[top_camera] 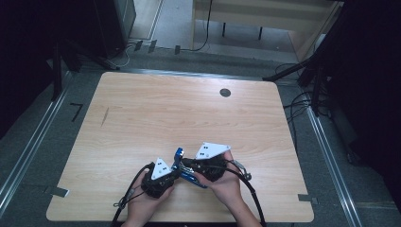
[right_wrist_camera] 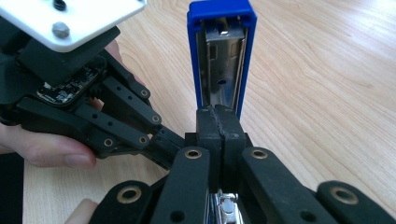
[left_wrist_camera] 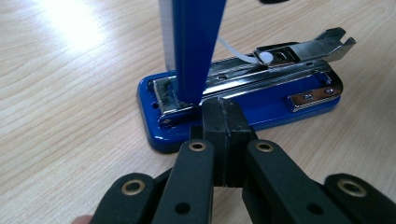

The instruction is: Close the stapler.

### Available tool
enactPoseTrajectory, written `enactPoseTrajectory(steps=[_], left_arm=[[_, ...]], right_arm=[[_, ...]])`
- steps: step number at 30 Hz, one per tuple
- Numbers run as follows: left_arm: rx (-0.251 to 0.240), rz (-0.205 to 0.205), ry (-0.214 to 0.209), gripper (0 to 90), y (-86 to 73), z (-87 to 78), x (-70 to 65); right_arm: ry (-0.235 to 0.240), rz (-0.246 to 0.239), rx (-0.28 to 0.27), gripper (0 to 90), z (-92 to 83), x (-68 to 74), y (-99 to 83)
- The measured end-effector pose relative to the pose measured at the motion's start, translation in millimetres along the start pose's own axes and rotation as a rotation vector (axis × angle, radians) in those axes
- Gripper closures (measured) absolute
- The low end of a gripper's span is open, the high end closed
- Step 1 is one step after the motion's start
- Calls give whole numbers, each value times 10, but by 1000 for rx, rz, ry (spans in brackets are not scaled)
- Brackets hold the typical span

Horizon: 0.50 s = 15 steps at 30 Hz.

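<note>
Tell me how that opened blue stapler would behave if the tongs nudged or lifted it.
The stapler rests on a flat base, so it would probably slide rather than roll. Its raised lid stands upright on a hinge and may well swing or tip. The metal parts suggest it is stiff and fairly heavy for its size.

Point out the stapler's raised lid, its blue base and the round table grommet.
stapler lid [right_wrist_camera: 222, 56], right gripper view, metal inside of the upright cover
stapler base [left_wrist_camera: 261, 122], left gripper view, blue side wall
table grommet [top_camera: 225, 92], high view, its centre

black tongs [left_wrist_camera: 223, 122], brass rivets, grey plates
</note>
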<state>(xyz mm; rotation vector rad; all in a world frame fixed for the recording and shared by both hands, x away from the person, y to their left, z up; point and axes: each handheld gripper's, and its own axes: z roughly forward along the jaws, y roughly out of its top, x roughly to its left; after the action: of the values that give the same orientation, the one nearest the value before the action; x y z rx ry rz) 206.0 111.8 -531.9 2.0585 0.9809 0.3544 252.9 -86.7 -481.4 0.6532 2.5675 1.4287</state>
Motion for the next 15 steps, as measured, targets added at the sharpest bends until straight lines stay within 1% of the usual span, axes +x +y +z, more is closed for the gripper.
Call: enactPoseTrajectory(steps=[2,4,5,7,12,15], left_arm=[[-6,13,1,900,1,4,-14],[-19,17,4,900,2,16,-25],[-22,12,0,900,4,22,-23],[-24,-13,-18,900,7,28,-1],[-22,-30,-32,900,13,35,19],[-22,-38,-35,900,20,46,18]], right_arm=[[-1,4,2,900,8,-1,-14],[0,6,8,900,13,0,-25],[-2,4,11,900,11,-4,-30],[-3,4,7,900,-5,-18,-39],[-18,23,-2,900,-87,-72,-57],[-30,40,-22,900,-137,-119,-48]])
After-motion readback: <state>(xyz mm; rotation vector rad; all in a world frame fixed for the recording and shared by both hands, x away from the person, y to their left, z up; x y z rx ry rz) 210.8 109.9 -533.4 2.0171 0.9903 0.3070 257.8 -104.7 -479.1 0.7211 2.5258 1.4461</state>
